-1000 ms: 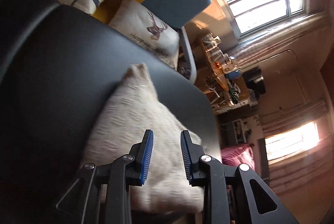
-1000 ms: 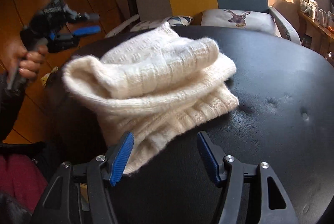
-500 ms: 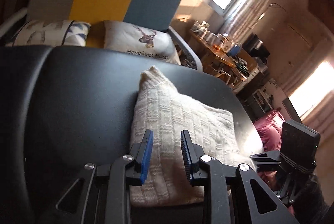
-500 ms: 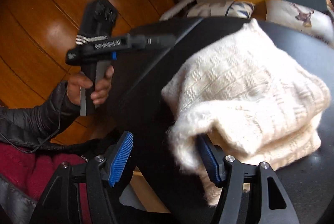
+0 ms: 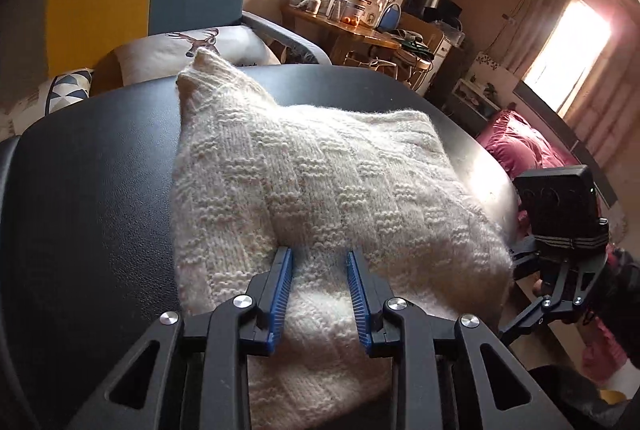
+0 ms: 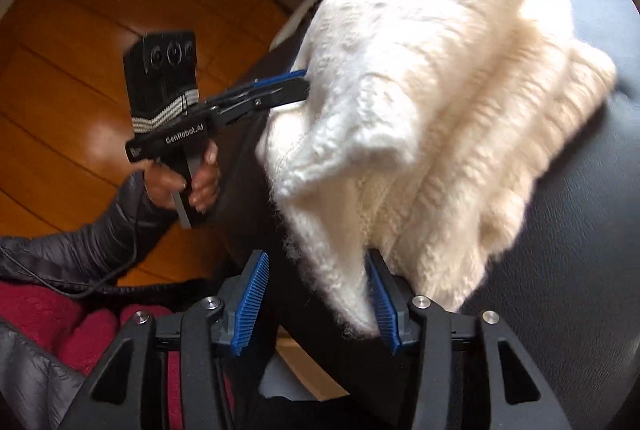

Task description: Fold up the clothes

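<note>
Item: folded cream chunky-knit sweater on black padded leather worktop; long axis runs from my left hand-held gripper toward the sofa, pointed corner far end. Both hand-held grippers, left & right, released, jaws apart.

sweater: fuzzy knit wool | table: glossy black leather

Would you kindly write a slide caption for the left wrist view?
Open left gripper pressed against a folded cream knit sweater lying on a black padded table.

Left gripper fingers parted, right gripper seemingly wider apart
</note>
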